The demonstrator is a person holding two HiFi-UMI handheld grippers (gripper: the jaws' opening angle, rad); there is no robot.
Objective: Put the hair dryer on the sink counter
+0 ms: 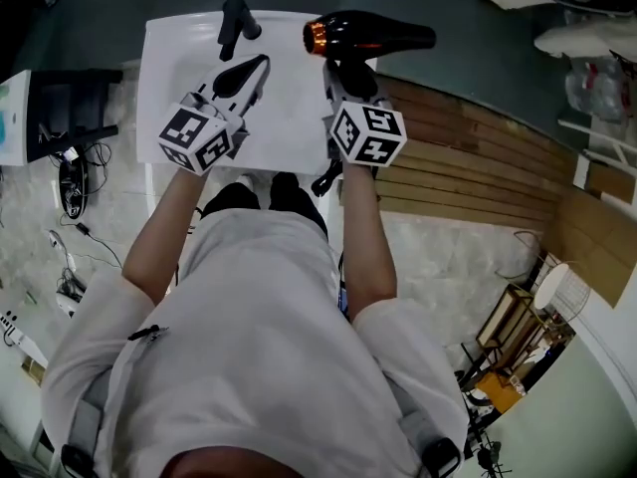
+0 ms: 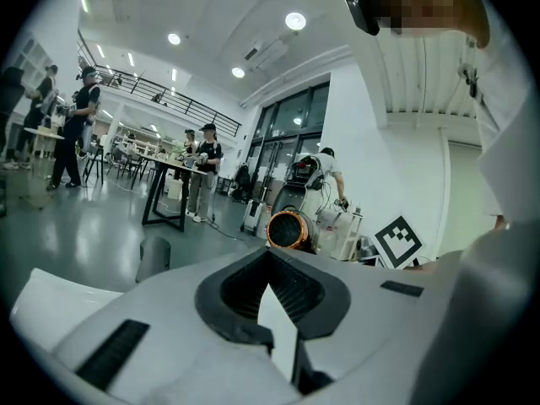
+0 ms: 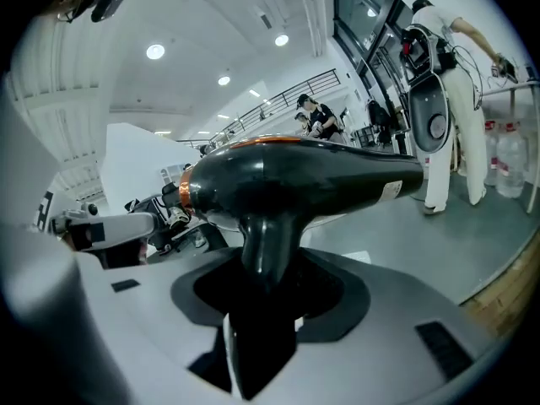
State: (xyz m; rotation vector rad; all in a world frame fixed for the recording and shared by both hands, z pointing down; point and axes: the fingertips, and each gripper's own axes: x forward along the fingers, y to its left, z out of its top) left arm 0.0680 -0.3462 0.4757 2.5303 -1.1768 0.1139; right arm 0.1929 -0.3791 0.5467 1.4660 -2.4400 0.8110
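The right tongs point(image 3: 261, 285) are clamped on the handle of the hair dryer point(image 3: 295, 184), which hangs barrel-level above the far right corner of the white sink bench point(image 1: 289, 127), its orange-ringed end turned toward the black faucet point(image 1: 237, 23). The left tongs point(image 2: 270, 289) are closed on nothing, near the faucet. The dryer is best lowered onto bare bench clear of the faucet and edge, and freed only once it rests steady.
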